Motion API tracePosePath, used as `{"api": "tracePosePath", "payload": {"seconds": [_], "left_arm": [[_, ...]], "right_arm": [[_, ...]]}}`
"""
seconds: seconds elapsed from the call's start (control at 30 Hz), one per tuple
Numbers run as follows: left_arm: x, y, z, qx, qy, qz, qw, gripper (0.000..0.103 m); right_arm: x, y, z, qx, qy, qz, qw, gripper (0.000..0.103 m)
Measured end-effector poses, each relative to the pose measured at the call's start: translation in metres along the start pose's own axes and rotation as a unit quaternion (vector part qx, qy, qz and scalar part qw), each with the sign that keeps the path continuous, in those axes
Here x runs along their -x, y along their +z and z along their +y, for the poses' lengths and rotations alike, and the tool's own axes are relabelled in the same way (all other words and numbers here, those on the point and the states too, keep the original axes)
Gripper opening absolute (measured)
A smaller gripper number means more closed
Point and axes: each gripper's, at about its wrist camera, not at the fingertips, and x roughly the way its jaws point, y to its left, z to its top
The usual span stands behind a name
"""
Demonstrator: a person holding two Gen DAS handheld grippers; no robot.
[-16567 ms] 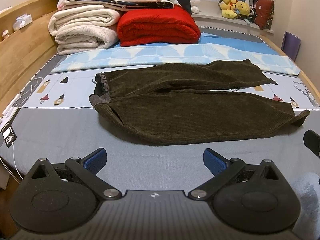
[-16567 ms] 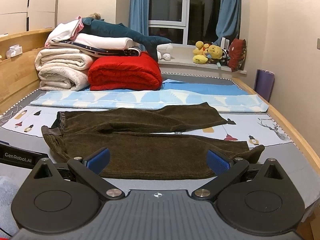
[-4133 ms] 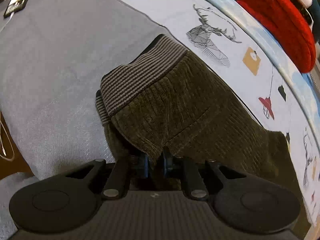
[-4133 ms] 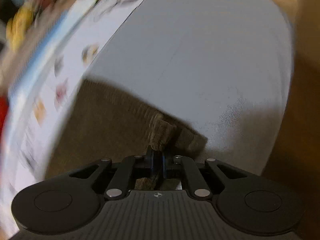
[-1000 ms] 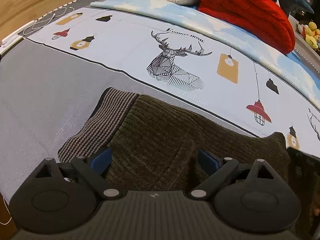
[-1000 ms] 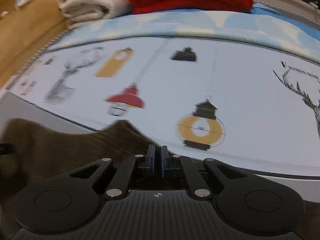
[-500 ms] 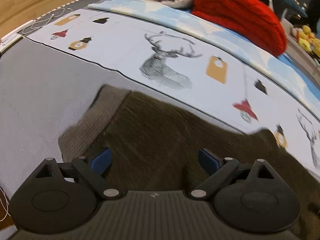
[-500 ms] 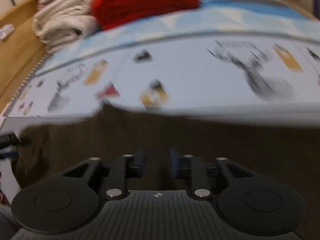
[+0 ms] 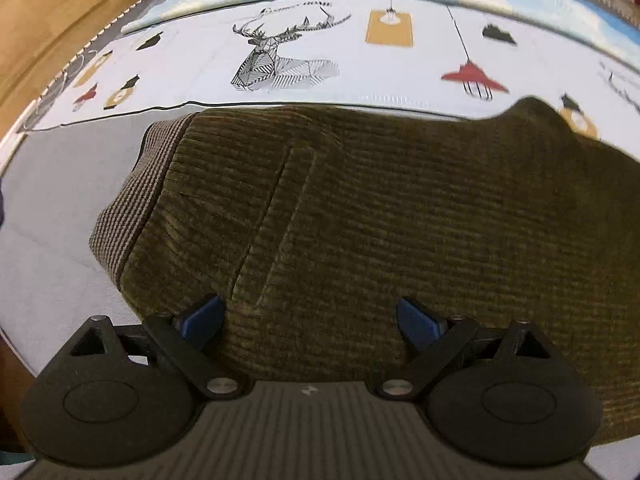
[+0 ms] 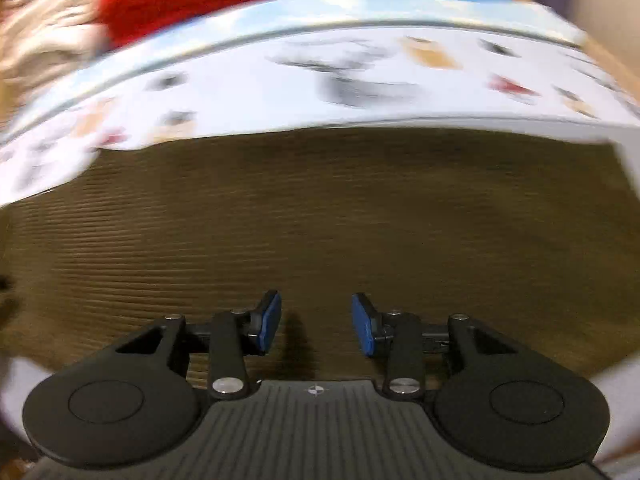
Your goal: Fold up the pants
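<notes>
Seen at nine o'clock in the left wrist view: the striped waistband (image 9: 132, 196), resting on the grey sheet (image 9: 52, 216). Spread from there toward three o'clock: the pants (image 9: 400, 216), dark olive corduroy, lying flat on the bed below the printed sheet (image 9: 288, 60) at twelve. Held at six o'clock: the left gripper (image 9: 310, 320), jaws wide apart, gripping nothing, low over the cloth near a pocket seam (image 9: 272, 224). In the blurred right wrist view, filling the middle: the same pants (image 10: 320, 216). At six o'clock: the right gripper (image 10: 316, 330), jaws parted with a smaller gap, empty. Judged soft, limp and fairly thick, not slippery; likely to sag and bunch when lifted. Best pinched at the waistband edge and the far hem, both layers together.
</notes>
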Motion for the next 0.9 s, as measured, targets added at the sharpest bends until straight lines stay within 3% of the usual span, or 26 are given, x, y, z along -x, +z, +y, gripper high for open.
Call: {"api": "tracePosePath", "payload": {"seconds": [0.03, 0.07, 0.1, 0.27, 0.33, 0.4, 0.47, 0.6, 0.77, 0.8, 0.9], "left_arm": [[0.003, -0.001, -0.002, 0.001, -0.001, 0.008, 1.0000, 0.096], [0.010, 0.000, -0.002, 0.010, -0.010, 0.016, 0.9998, 0.096], [0.016, -0.002, -0.003, 0.021, -0.023, 0.017, 0.9994, 0.096], [0.057, -0.022, -0.014, 0.056, -0.074, 0.013, 0.9956, 0.096], [0.068, -0.028, -0.026, 0.047, -0.075, 0.015, 0.9960, 0.096], [0.077, -0.032, -0.042, 0.033, -0.073, 0.016, 0.9966, 0.096], [0.087, -0.033, -0.059, 0.024, -0.074, 0.018, 0.9968, 0.096], [0.107, -0.033, -0.088, 0.027, -0.092, 0.014, 0.9953, 0.096], [0.126, -0.032, -0.118, 0.016, -0.102, 0.005, 0.9947, 0.096], [0.128, -0.032, -0.123, 0.012, -0.103, 0.004, 0.9946, 0.096], [0.132, -0.033, -0.136, 0.000, -0.104, 0.003, 0.9945, 0.096]], "right_arm": [[-0.006, -0.005, -0.016, -0.011, -0.015, 0.016, 1.000, 0.042], [-0.002, -0.009, -0.032, -0.031, 0.016, -0.002, 0.999, 0.042], [0.003, -0.009, -0.045, -0.054, 0.021, -0.006, 0.998, 0.041], [0.028, -0.008, -0.114, -0.146, -0.040, -0.058, 0.987, 0.043], [0.023, -0.013, -0.149, -0.165, -0.091, -0.043, 0.981, 0.043], [0.011, -0.023, -0.186, -0.216, -0.090, -0.008, 0.972, 0.044], [0.010, -0.030, -0.220, -0.302, -0.040, -0.007, 0.952, 0.049], [0.035, -0.051, -0.278, -0.426, -0.020, -0.077, 0.901, 0.049], [0.033, -0.085, -0.318, -0.540, 0.041, -0.068, 0.838, 0.049], [0.031, -0.090, -0.321, -0.551, 0.043, -0.063, 0.831, 0.049], [0.024, -0.091, -0.324, -0.557, 0.057, -0.057, 0.827, 0.050]]}}
